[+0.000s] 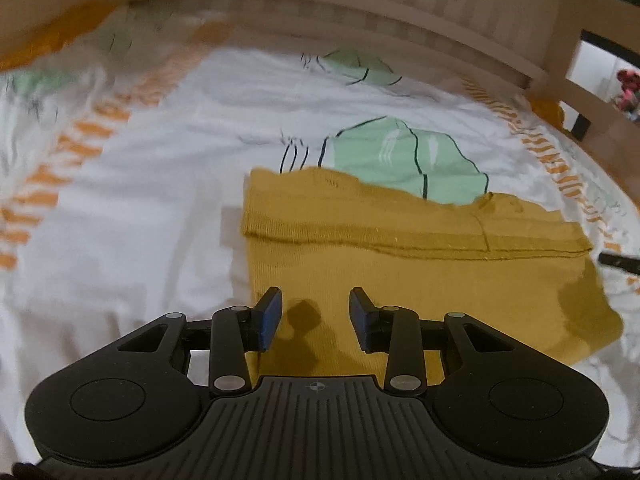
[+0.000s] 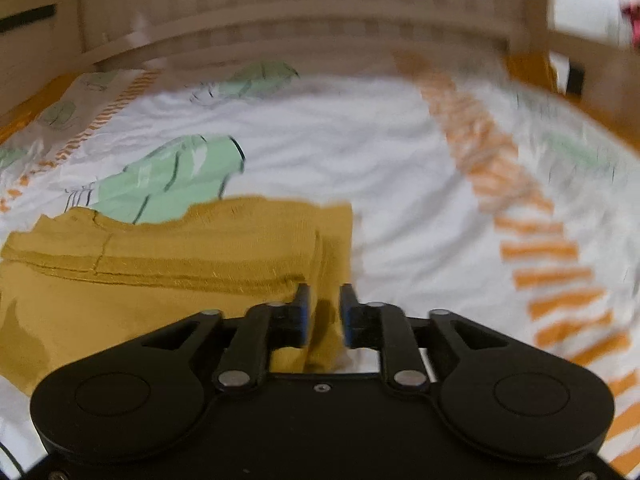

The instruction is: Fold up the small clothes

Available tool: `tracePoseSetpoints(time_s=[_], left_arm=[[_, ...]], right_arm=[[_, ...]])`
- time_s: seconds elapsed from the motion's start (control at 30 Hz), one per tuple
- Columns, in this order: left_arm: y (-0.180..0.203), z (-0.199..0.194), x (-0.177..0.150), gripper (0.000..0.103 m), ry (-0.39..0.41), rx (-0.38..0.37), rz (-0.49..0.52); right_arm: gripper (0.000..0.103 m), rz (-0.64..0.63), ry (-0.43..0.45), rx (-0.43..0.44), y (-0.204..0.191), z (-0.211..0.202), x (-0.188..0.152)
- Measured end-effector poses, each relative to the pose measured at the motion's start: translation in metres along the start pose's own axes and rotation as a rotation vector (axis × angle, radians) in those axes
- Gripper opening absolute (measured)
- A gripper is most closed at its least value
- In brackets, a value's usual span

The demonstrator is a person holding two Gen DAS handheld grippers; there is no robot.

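The mustard garment (image 1: 400,264) lies flat on the white printed bedsheet (image 1: 160,208), its far edge overlapping the big green print (image 1: 400,156) that serves here as the landmark. A hem band runs across the cloth on the near side of that print, and the layers above it suggest one fold is already made, so the piece reads as partly folded.

The right gripper (image 2: 324,312) sits at the garment's right edge, on the side away from the green print, with cloth bunched between its narrowed jaws; it appears to be pinching that edge, probably to carry it across for the next fold.

The left gripper (image 1: 316,316) hangs over the garment's near left part, below the print, jaws spread and holding nothing, likely ready to pin or take the opposite edge.

Beyond the print stands the wooden bed rail (image 1: 360,16).
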State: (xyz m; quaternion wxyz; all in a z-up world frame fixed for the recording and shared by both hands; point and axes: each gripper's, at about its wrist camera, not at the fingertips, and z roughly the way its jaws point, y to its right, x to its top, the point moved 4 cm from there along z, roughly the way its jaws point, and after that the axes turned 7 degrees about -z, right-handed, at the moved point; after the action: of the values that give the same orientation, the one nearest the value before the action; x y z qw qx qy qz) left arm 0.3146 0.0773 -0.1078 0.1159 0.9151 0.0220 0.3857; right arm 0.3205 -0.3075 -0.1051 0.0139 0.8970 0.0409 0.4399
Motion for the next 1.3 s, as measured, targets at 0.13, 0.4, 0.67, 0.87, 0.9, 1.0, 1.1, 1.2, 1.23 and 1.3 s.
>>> tracePoseSetpoints(time_s=[0.13, 0.4, 0.67, 0.87, 0.9, 1.0, 1.1, 1.2, 1.23, 1.3], left_arm=[[0.001, 0.01, 0.0, 0.036, -0.01, 0.002, 0.002], [-0.005, 0.031, 0.002, 0.036, -0.066, 0.005, 0.006], [0.0, 0.057, 0.024, 0.036, -0.088, 0.008, 0.05], [-0.001, 0.083, 0.059, 0.036, -0.09, 0.015, -0.001], [-0.001, 0.087, 0.067, 0.036, -0.087, 0.018, -0.01], [-0.002, 0.088, 0.085, 0.036, -0.058, 0.025, -0.033], [0.003, 0.082, 0.1, 0.036, -0.024, 0.02, -0.018], [0.007, 0.074, 0.099, 0.036, -0.016, 0.017, -0.001], [0.009, 0.07, 0.093, 0.036, -0.021, 0.01, 0.003], [0.012, 0.066, 0.079, 0.036, -0.049, -0.008, 0.012]], right_arm=[[0.054, -0.069, 0.053, 0.032, -0.016, -0.007, 0.008], [0.056, -0.166, -0.048, 0.151, -0.058, 0.019, -0.004], [0.065, -0.208, -0.096, 0.125, -0.074, 0.049, 0.01], [0.068, -0.114, -0.122, 0.105, -0.063, 0.081, 0.035], [0.068, -0.094, -0.123, 0.1, -0.059, 0.084, 0.04], [0.068, -0.032, -0.116, 0.086, -0.048, 0.09, 0.048], [0.068, 0.013, -0.104, 0.083, -0.038, 0.085, 0.049], [0.07, 0.021, -0.102, 0.085, -0.035, 0.078, 0.042], [0.07, 0.014, -0.106, 0.086, -0.035, 0.075, 0.038], [0.075, -0.002, -0.117, 0.089, -0.036, 0.069, 0.028]])
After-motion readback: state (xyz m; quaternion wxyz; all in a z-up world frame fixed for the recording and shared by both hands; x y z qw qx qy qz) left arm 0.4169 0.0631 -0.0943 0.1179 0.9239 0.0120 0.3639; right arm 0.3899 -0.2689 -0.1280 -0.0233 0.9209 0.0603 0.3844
